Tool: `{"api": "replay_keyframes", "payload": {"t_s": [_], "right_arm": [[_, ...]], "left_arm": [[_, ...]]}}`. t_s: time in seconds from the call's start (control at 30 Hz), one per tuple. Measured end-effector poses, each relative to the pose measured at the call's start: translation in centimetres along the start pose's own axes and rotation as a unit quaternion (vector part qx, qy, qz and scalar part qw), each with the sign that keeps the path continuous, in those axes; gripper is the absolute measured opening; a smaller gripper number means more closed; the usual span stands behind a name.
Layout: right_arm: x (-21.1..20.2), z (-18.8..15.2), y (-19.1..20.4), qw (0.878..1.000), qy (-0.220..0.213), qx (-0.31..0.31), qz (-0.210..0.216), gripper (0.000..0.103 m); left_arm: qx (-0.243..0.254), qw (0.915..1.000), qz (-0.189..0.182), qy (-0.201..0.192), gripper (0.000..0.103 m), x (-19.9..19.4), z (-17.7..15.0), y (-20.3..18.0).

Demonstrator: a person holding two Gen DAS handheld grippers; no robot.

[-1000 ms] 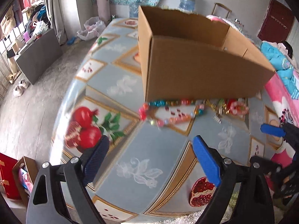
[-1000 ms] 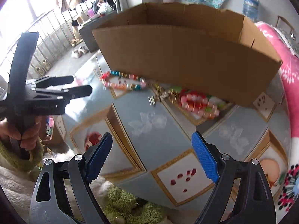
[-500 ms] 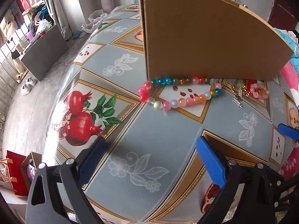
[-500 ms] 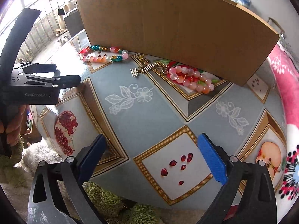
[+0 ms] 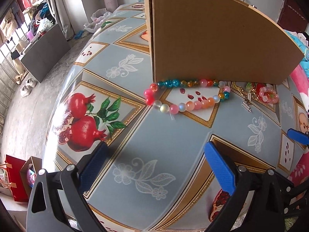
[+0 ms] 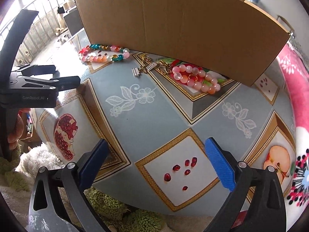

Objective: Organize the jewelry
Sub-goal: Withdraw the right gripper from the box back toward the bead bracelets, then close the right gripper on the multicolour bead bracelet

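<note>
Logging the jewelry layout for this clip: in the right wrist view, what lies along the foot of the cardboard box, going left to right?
Multicolored bead bracelet → small silver charm → gold chain piece → pink bead bracelet, all on the table in front of the cardboard box.

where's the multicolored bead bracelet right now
The multicolored bead bracelet lies on the table against the cardboard box's near left corner, left of the pink bracelet.
</note>
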State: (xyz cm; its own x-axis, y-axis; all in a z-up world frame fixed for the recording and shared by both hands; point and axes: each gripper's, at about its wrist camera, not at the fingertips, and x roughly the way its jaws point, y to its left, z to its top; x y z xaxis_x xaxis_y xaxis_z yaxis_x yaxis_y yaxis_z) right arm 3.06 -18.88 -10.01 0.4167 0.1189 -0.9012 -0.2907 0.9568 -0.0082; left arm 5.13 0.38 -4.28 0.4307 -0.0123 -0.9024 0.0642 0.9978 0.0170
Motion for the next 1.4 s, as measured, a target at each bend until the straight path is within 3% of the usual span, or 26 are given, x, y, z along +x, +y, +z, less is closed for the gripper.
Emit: {"api": "replay_keyframes", "payload": {"t_s": [0.33,0.5,0.6,0.73,0.97,1.1,1.23,1.4], "right_arm": [[0.2,0.0,-0.4,1.0,-0.017,0.001,0.013,0.095],[-2.2,0.1,-1.3,0.997,-0.065,0.018,0.029,0.095],[-3.3,0.4,-1.4,0.996,-0.088,0.022,0.026,0.095],[-4.3,1.2,-1.4,0.991,-0.116,0.038,0.052,0.094],[-4.3,4.0,-0.4,0.982,-0.129,0.074,0.114,0.076],[-2.8,5.6,0.1,0.978,-0.116,0.099,0.144,0.063],[-0.8,7.3,0.6,0.976,-0.099,0.121,0.154,0.045],[0.6,8.5,0.5,0.976,-0.082,0.141,0.147,0.033]], "left_arm": [[0.006,0.9999,-0.001,-0.011,0.099,0.0,-0.3,0.0],[0.016,0.9993,-0.012,-0.032,0.099,-0.4,-0.9,0.3],[0.015,0.998,-0.036,-0.05,0.097,-0.9,-1.1,0.8],[0.015,0.9937,-0.066,-0.089,0.09,-2.3,-0.8,1.8],[0.01,0.9866,-0.102,-0.127,0.067,-3.7,0.7,3.1],[0.003,0.9856,-0.12,-0.118,0.054,-3.1,1.9,3.9],[0.011,0.9879,-0.114,-0.104,0.041,-2.2,2.6,4.0],[0.017,0.9886,-0.12,-0.089,0.034,-1.5,3.3,4.2]]}}
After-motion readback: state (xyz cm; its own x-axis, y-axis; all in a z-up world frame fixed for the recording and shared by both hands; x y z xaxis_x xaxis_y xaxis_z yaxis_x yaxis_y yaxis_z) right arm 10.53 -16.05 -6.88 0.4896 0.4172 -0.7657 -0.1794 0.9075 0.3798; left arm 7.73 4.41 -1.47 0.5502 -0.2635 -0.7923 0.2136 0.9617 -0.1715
